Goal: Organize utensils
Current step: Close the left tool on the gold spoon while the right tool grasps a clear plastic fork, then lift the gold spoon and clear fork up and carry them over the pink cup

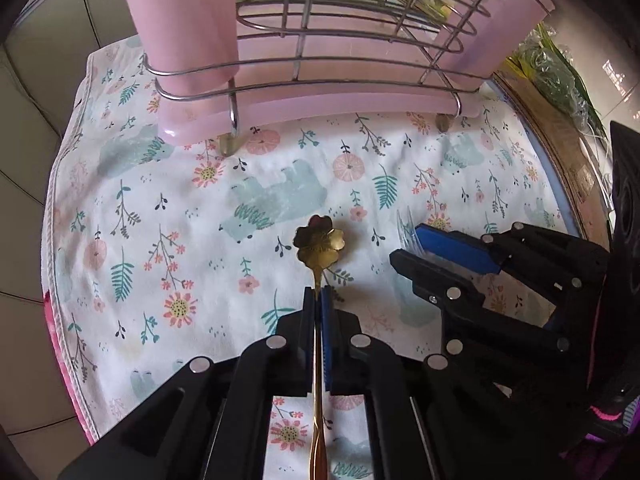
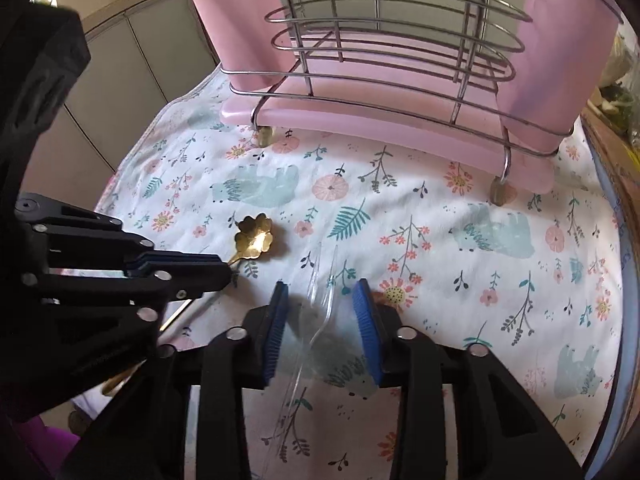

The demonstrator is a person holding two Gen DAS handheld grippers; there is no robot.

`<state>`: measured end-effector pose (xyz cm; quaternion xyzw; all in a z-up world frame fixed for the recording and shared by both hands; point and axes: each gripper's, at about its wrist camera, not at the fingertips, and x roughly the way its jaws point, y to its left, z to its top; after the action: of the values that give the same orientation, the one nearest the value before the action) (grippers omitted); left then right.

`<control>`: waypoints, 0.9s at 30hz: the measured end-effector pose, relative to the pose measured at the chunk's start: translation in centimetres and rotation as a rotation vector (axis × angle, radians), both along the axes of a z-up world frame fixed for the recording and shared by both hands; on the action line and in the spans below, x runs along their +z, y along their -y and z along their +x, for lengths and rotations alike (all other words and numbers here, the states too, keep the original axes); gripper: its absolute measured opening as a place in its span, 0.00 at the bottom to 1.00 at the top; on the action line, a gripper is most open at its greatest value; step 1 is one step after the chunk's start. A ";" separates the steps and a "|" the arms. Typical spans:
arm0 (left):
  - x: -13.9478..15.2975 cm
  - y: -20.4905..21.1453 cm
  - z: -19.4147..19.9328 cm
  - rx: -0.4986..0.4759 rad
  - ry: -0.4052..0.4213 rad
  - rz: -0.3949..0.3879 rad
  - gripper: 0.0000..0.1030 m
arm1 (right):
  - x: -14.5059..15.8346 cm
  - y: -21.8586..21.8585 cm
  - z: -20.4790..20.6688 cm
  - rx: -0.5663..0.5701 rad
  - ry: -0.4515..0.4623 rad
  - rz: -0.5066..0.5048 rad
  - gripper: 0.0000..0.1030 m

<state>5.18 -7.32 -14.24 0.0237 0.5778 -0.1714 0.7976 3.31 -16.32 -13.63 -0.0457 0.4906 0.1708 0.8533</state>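
So closest in, the left gripper point(image 1: 318, 296) has its jaws pinched tight on the thin handle of a gold metal spoon with a flower-shaped bowl point(image 1: 319, 238), bowl poking out ahead over the floral-print cloth point(image 1: 160, 208). Just to its right, the right gripper point(image 2: 322, 296) has a clear plastic fork point(image 2: 320, 280) lying between its blue pads point(image 2: 366, 312); there's a visible gap on both sides, so it's not gripping it, jaws narrowish. Both utensils sit at the near-middle of the cloth. Farther back stands the pink plastic utensil holder with a chrome wire rack point(image 1: 344, 40), resting on the cloth's far edge.
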 end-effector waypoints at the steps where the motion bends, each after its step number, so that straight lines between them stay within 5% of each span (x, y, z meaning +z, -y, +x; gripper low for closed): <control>1: 0.4 -0.5 -0.1 0.008 0.015 -0.020 0.02 | -0.1 -0.1 0.0 0.009 0.016 -0.009 0.18; 8: 4.5 -3.1 -1.6 0.049 0.182 -0.116 0.02 | 1.0 2.6 0.4 -0.030 -0.027 0.187 0.14; 13: 7.2 -4.3 -2.7 0.077 0.295 -0.188 0.02 | 3.4 5.2 -0.3 -0.063 0.035 0.311 0.14; 27: 10.5 -3.2 -4.3 0.124 0.448 -0.271 0.01 | 8.6 10.2 -3.1 -0.127 0.204 0.407 0.14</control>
<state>0.83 -4.12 -3.71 -0.0815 0.3590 -0.1886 0.9105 0.23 -26.51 -5.02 0.1413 0.3593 0.2065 0.8990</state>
